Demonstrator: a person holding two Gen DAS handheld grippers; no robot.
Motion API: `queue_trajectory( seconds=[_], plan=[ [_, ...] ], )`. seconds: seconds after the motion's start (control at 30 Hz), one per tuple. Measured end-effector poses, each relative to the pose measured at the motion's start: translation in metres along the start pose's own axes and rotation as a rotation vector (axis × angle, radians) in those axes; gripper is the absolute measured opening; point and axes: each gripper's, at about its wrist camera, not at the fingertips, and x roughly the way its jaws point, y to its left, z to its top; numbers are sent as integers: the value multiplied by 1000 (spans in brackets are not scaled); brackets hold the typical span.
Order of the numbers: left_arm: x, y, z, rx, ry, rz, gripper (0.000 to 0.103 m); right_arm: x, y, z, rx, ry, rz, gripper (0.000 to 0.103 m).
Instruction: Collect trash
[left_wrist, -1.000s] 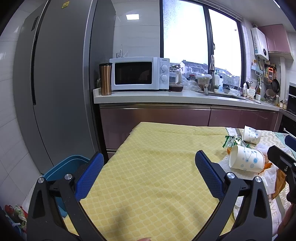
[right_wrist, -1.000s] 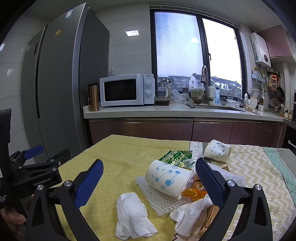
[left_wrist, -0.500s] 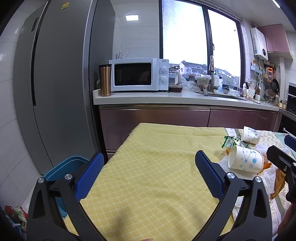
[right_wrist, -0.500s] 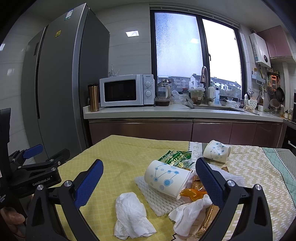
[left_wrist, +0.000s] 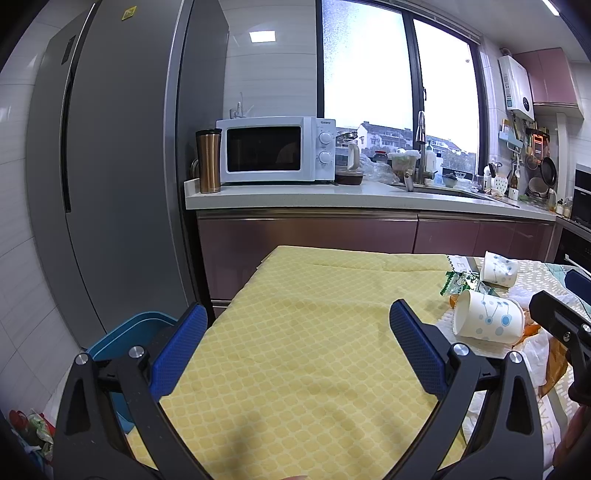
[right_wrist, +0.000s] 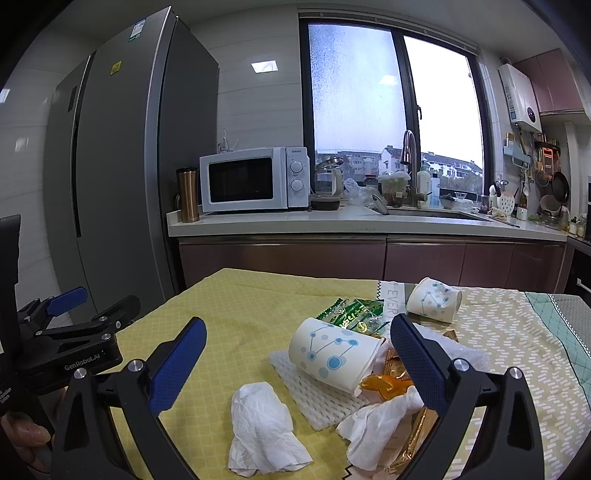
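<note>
Two paper cups (right_wrist: 334, 354) (right_wrist: 434, 300), dotted blue, lie tipped on the yellow quilted cloth (left_wrist: 295, 332) amid a crumpled white tissue (right_wrist: 264, 428), foam netting (right_wrist: 314, 391), green wrappers (right_wrist: 351, 312) and orange peel (right_wrist: 386, 384). Right hand-held gripper (right_wrist: 297, 363) hangs wide apart before the nearer cup; left hand-held gripper (left_wrist: 295, 347) gapes empty over bare cloth. A blue bin (left_wrist: 129, 332) sits beside the grey fridge (left_wrist: 110, 166).

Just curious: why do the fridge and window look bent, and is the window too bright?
Left wrist view: fisheye lens bows the fridge; the window glares white, corners dark. Right wrist view: same curving, window less washed out, paper cup sharp.
</note>
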Motion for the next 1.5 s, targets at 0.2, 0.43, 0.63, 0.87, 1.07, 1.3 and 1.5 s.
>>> queue_trajectory(
  seconds=[0.2,0.43,0.63,0.87,1.07,1.3,1.5],
  plan=[
    [0,-1,0,2,1,-4,97,0,-1,-1,2,6,8,96],
    [1,-2,1,2,2,-8,97,2,-1,0,4,9,14,96],
    [1,-5,0,5,-2,-9,97,2,-1,0,5,12,18,96],
    [0,-4,-2,6,1,-19,97,4,-1,1,4,15,22,96],
    [3,-5,-2,4,13,-23,97,7,-2,0,5,23,28,96],
    [5,-7,-2,18,26,-52,97,10,-9,0,11,37,28,96],
    [9,-13,-5,45,55,-127,97,16,-20,-3,31,73,27,96]
  ],
)
